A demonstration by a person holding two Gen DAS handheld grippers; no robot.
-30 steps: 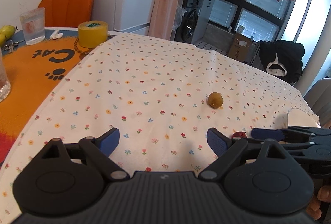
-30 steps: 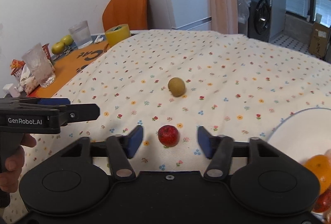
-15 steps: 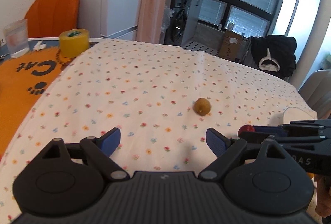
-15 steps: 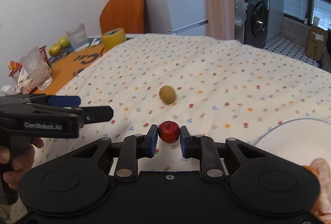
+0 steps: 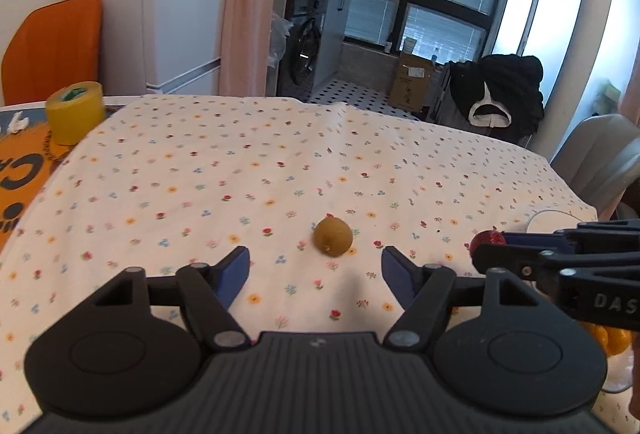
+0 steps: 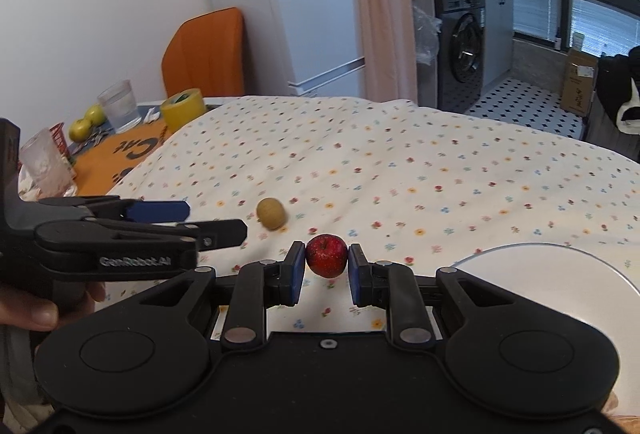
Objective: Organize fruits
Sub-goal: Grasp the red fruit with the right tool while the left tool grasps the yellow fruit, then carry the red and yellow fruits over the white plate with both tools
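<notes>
Holding the right gripper [image 6: 327,270] level and low, blue pads [image 6: 296,272] pressing in from either side on a small red fruit [image 6: 326,255] pinched at the fingertips, the fruit sitting just forward of the pad tips and between them. Keeping the left gripper [image 5: 315,271] spread wide, blue fingertips [image 5: 236,270] standing well apart with nothing between them, pointing forward at about the same height. Reaching the left gripper in from the left of the right one, fingers stacked edge-on in the right wrist view. Wrapping a hand [image 6: 40,308] around the left gripper's handle, fingers curling beneath the black body, behind and below its fingertips.
</notes>
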